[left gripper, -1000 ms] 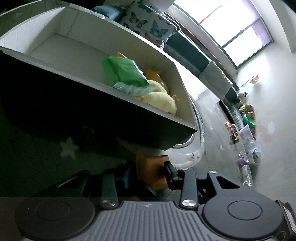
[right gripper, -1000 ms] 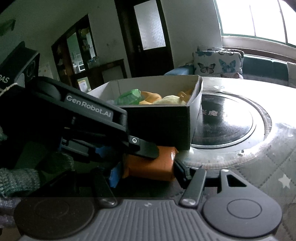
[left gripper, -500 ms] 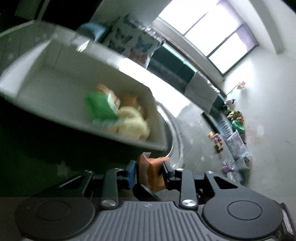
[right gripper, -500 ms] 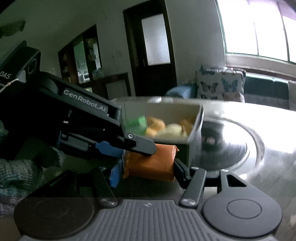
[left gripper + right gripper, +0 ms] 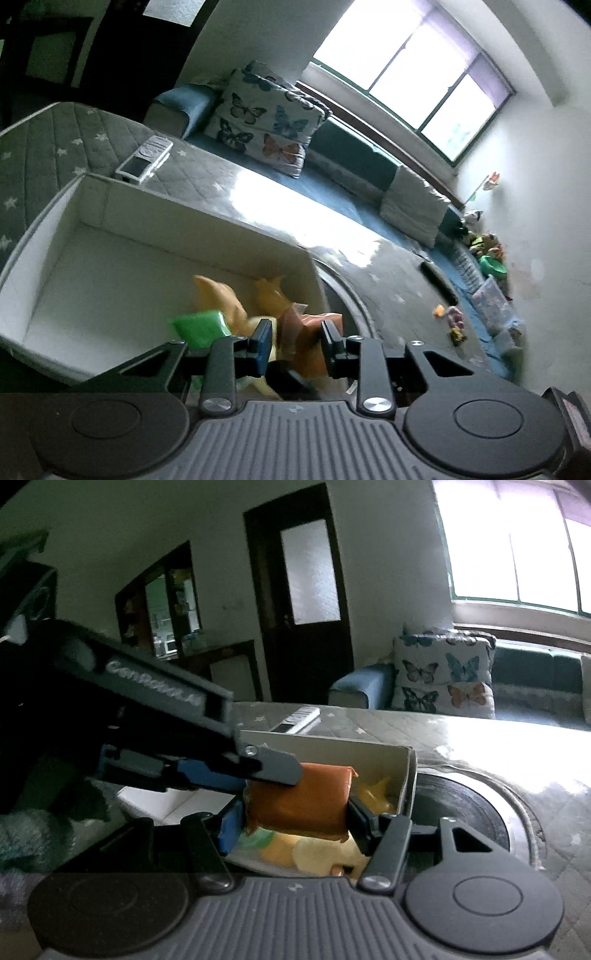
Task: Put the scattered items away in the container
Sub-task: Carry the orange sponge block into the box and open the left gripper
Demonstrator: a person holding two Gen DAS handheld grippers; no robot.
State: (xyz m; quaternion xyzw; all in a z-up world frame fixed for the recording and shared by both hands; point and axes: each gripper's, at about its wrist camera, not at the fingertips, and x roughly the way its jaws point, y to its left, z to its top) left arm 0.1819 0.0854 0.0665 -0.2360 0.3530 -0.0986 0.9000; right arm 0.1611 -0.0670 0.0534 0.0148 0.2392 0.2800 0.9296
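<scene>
**Mia:** What is the left gripper (image 5: 295,341) holding?

**Ben:** It is squeezing an orange packet (image 5: 308,345). One finger is pressing on each side of the packet.

**Mia:** And the right gripper (image 5: 291,821)?

**Ben:** It is squeezing the same orange packet (image 5: 299,801), one finger on each end. So both tools are closing on it, and neither is closing all the way, because the packet is filling the gap.

**Mia:** Where is the packet?

**Ben:** It is hanging in the air over the right end of the white box (image 5: 110,236). I cannot tell if it is touching the things under it.

**Mia:** What is lying in the box?

**Ben:** A green packet (image 5: 201,326) is sitting near the left finger. Some yellow and orange soft things (image 5: 221,299) are piling up in the same end. The other end of the box is showing only its white floor.

**Mia:** What is the box sitting on?

**Ben:** It is sitting on a gray table (image 5: 44,147) with little white stars. A white remote (image 5: 144,162) is lying on the table just behind the box. A butterfly pillow (image 5: 264,122) is leaning on the bench past the table.

**Mia:** Is the left gripper showing in the right view?

**Ben:** Yes, its black arm (image 5: 155,716) is reaching in from the left, over the packet.
</scene>
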